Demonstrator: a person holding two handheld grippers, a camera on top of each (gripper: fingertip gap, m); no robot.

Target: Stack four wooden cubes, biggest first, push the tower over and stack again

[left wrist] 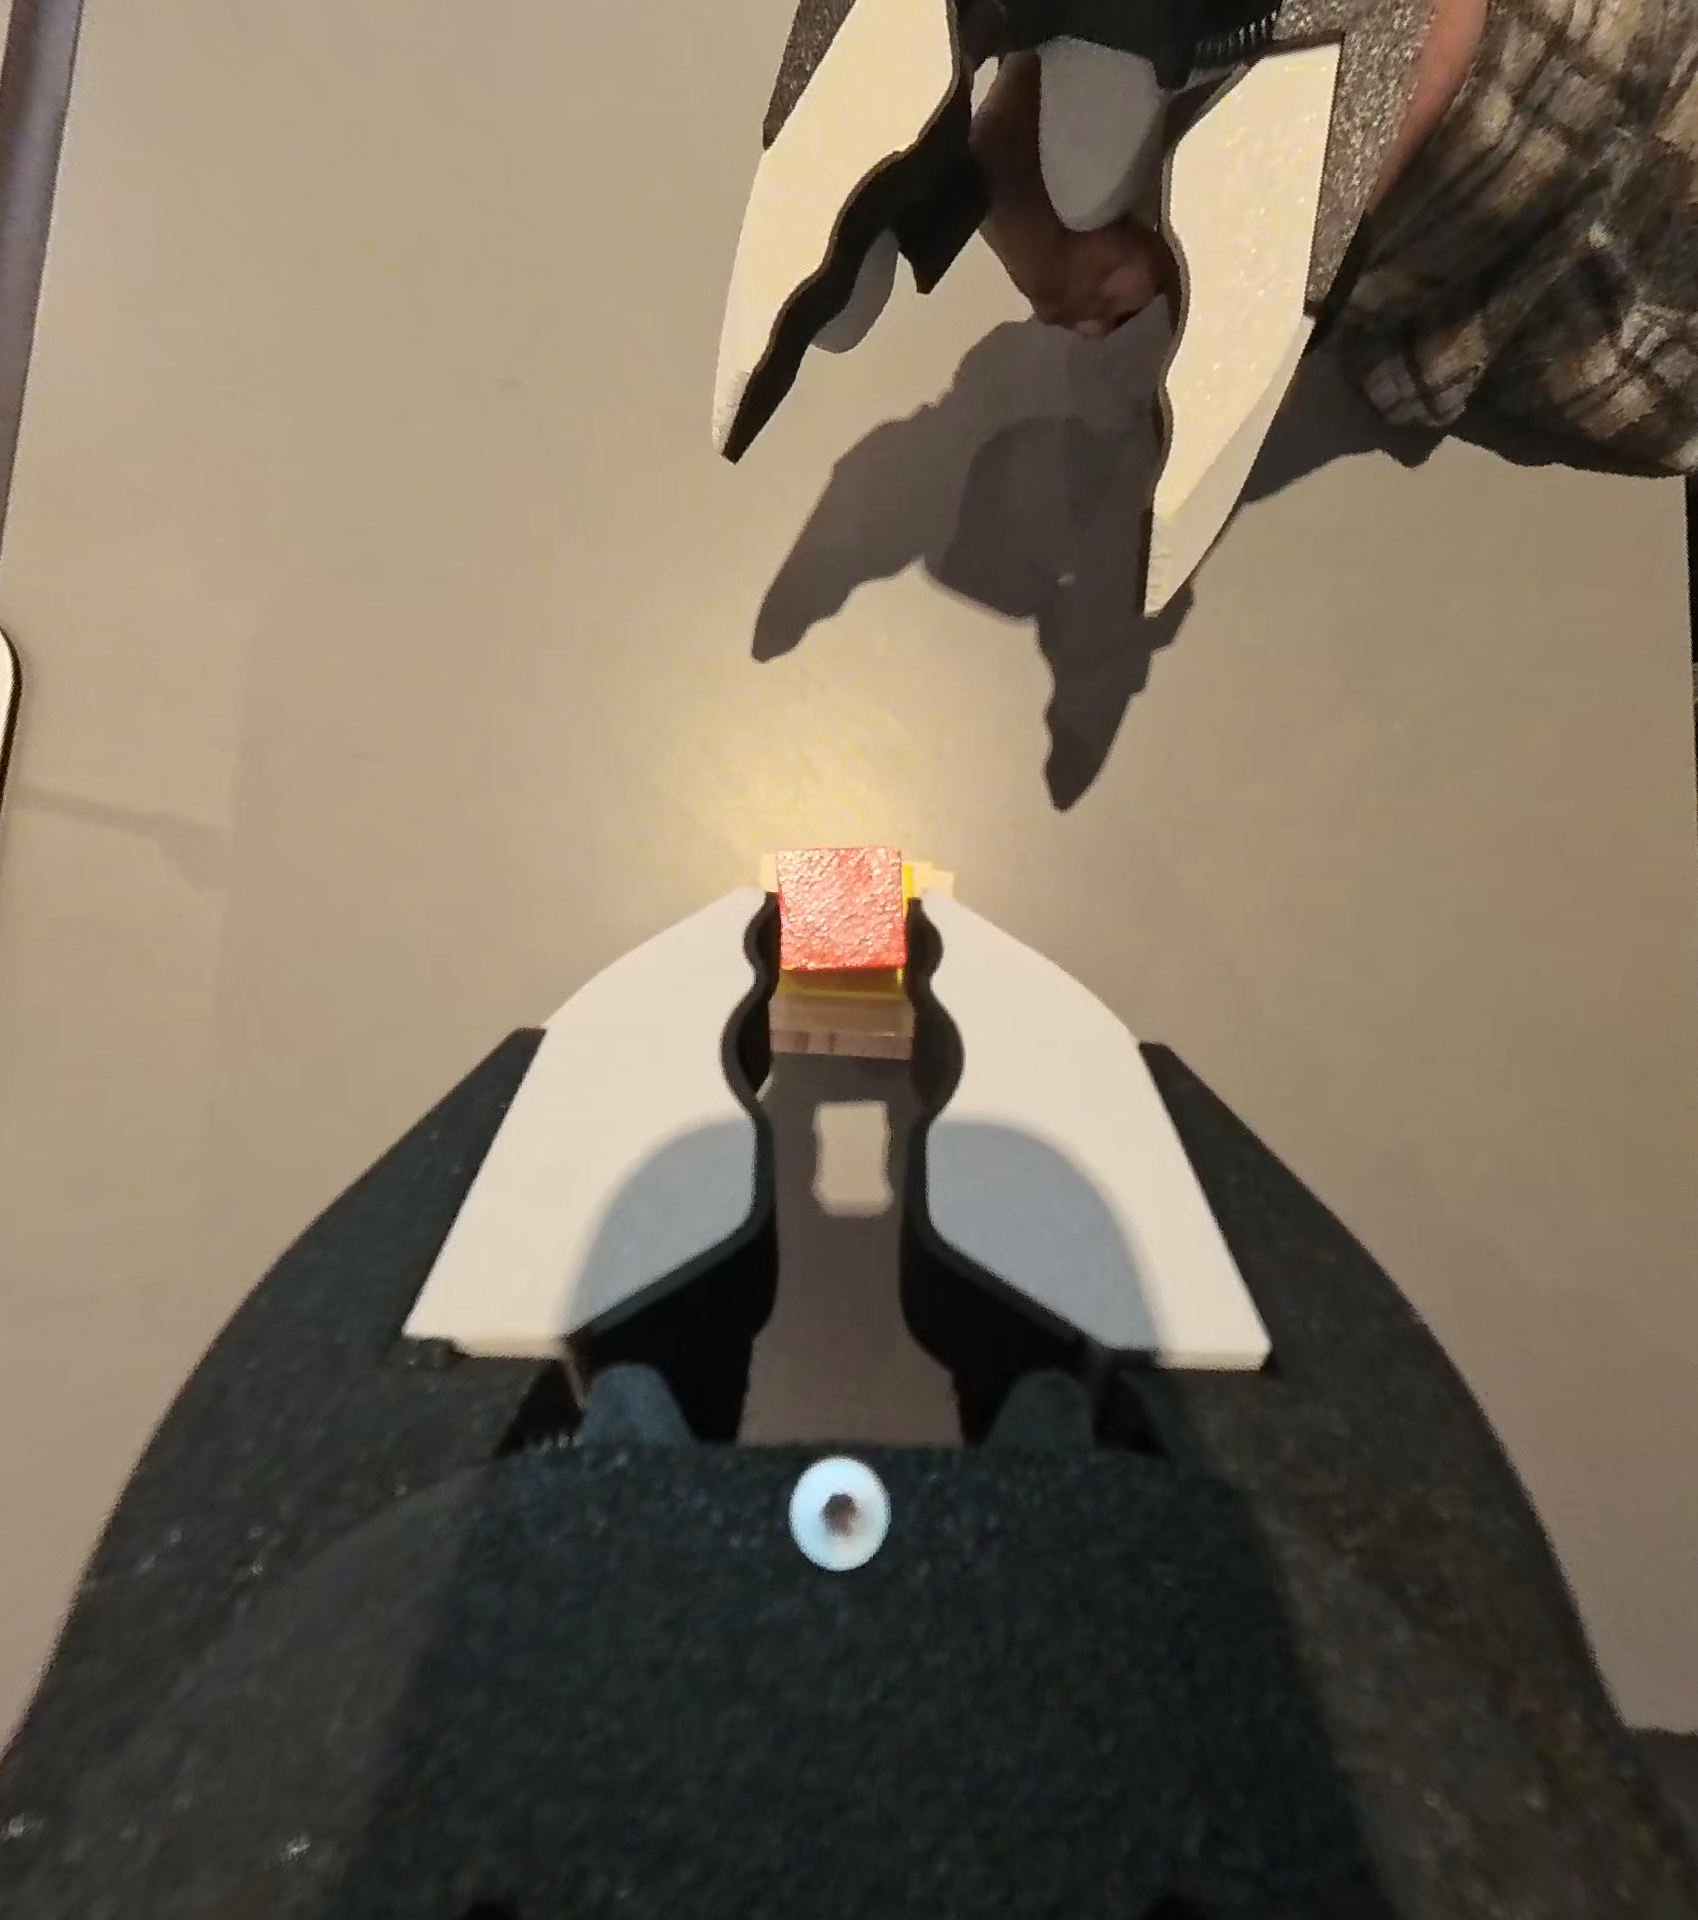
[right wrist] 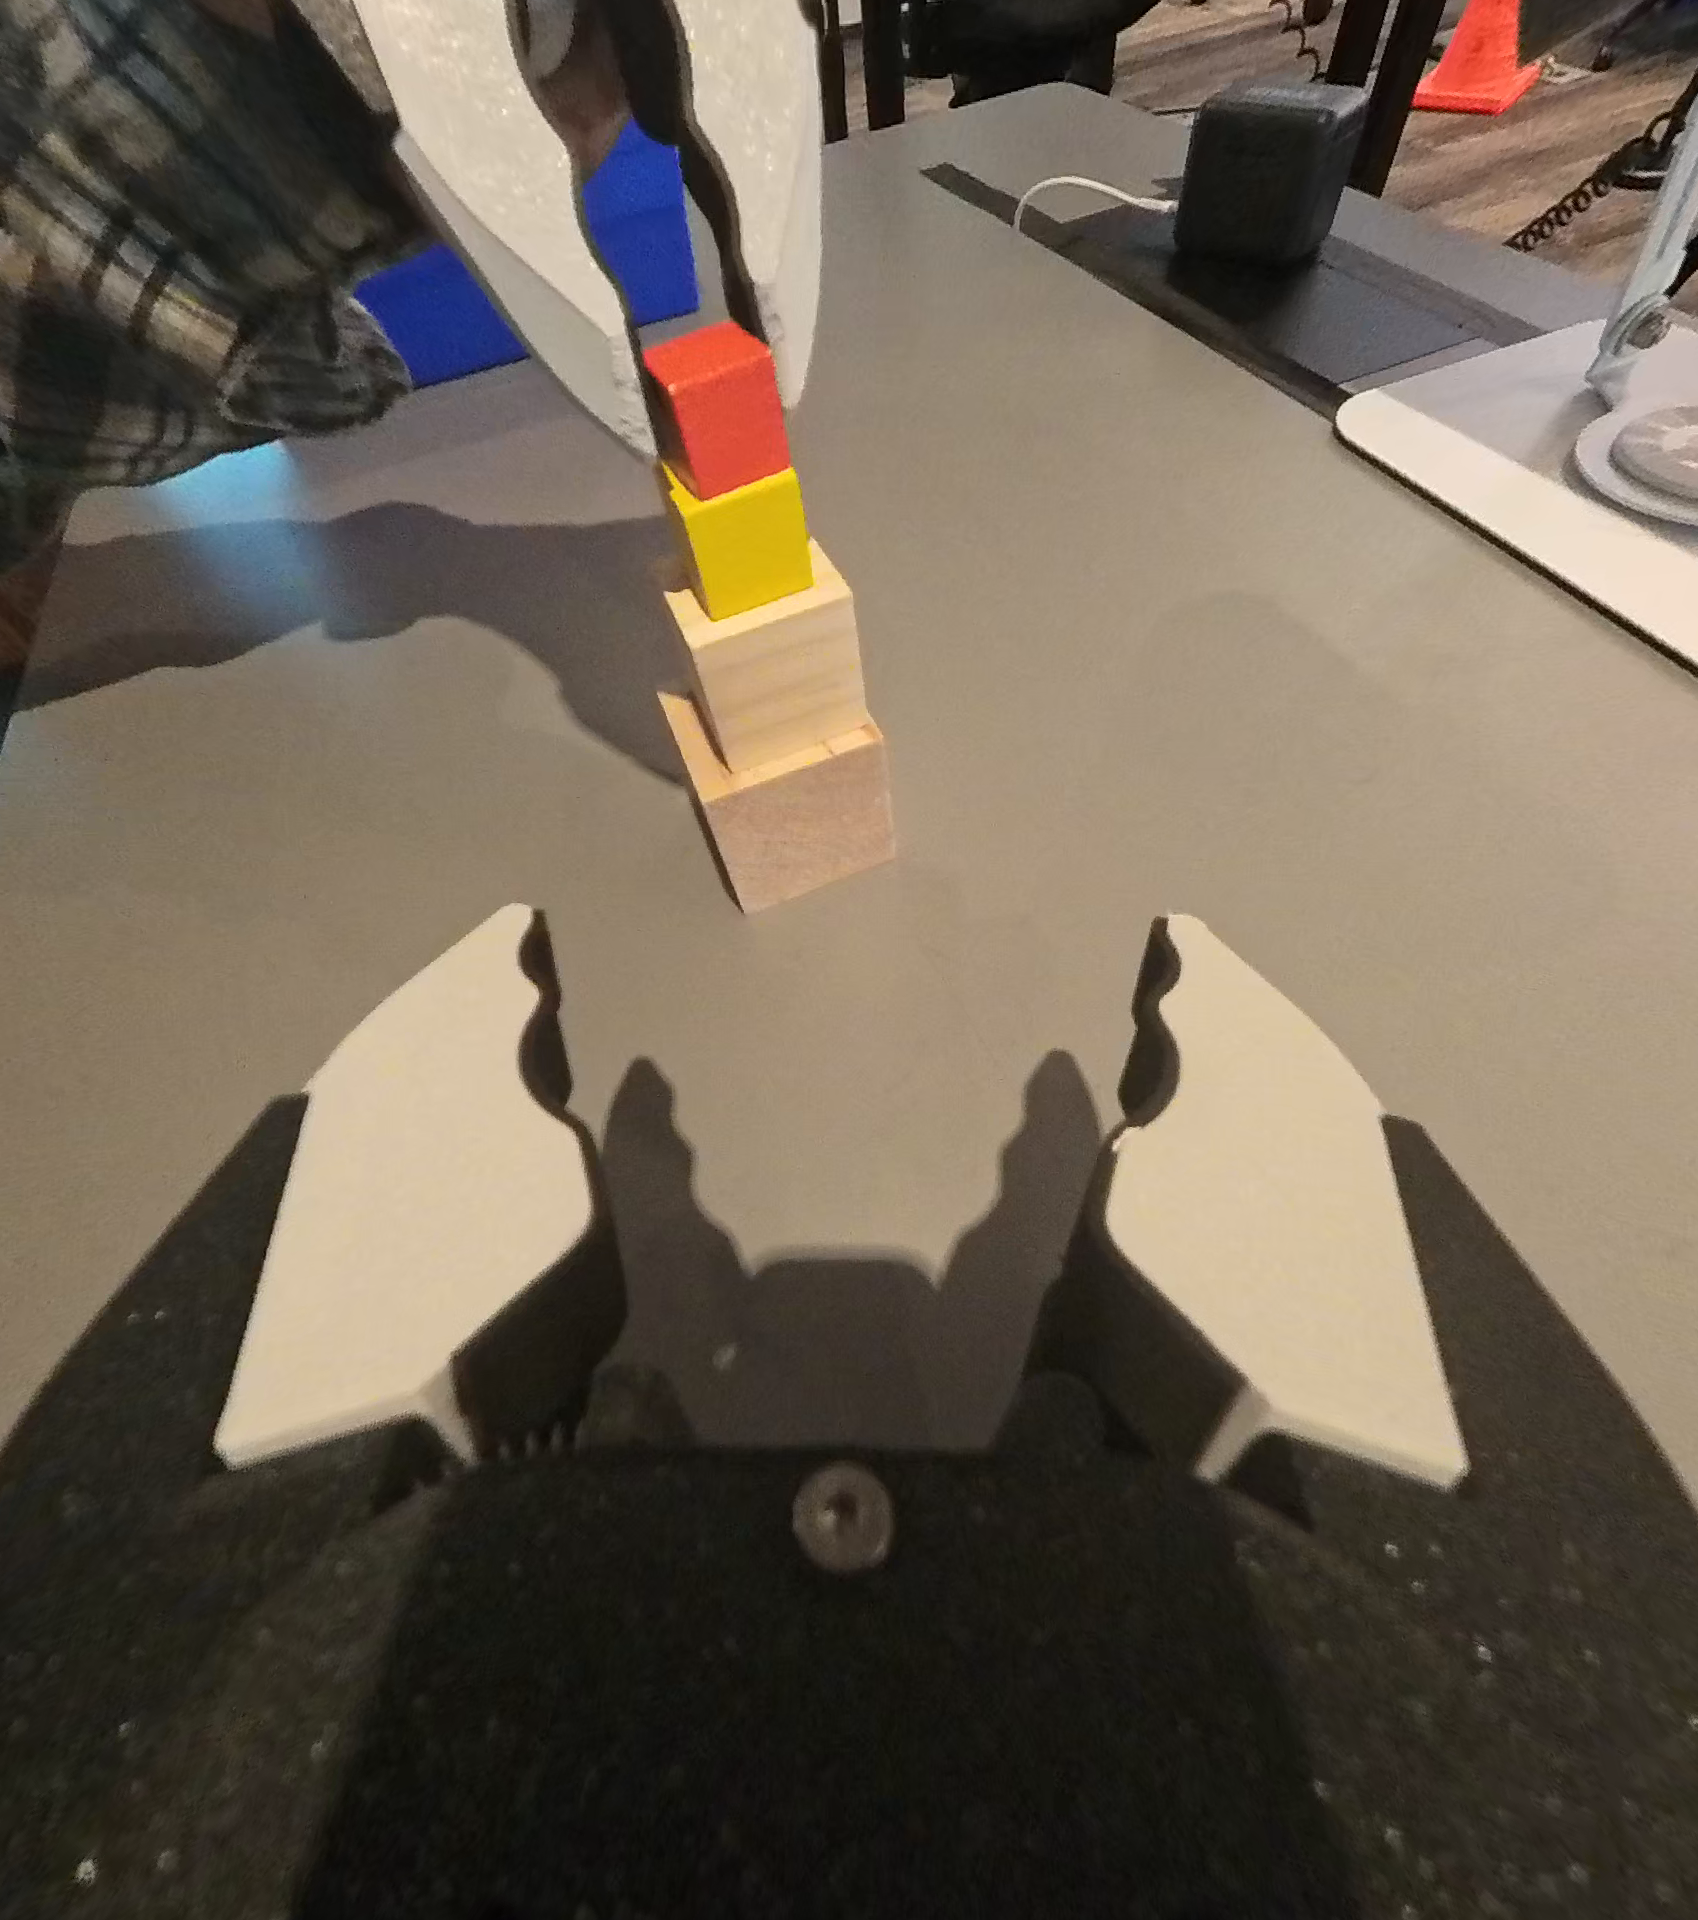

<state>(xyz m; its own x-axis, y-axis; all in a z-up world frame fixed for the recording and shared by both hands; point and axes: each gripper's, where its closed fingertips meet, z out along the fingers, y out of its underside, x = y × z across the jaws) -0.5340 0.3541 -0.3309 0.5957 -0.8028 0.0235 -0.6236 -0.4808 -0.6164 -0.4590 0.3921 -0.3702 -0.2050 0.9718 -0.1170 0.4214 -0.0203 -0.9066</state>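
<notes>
A tower of four cubes stands on the grey table point(right wrist: 1240, 831): a large plain wooden cube point(right wrist: 809, 821) at the bottom, a smaller plain wooden cube point(right wrist: 777, 665), a yellow cube point(right wrist: 746, 540), and a small red cube point(right wrist: 720, 410) on top. My left gripper point(left wrist: 840, 914) points down from above and is shut on the red cube point(left wrist: 840, 909), which rests on the yellow cube point(left wrist: 840, 985). It also shows in the right wrist view point(right wrist: 699, 384). My right gripper point(right wrist: 850, 930) is open and empty, low in front of the tower; it also shows in the left wrist view point(left wrist: 949, 530).
A blue block point(right wrist: 471, 301) lies behind the tower, partly hidden by the left gripper. A black box point(right wrist: 1266, 171) with a white cable sits at the back right. A white lamp base point(right wrist: 1572, 520) stands at the right edge. A plaid sleeve point(right wrist: 97, 260) is at the left. There is about 11 centimeters between the tips of the two grippers. The white lamp base point(right wrist: 1572, 520) is about equally far from each gripper, around 30 centimeters.
</notes>
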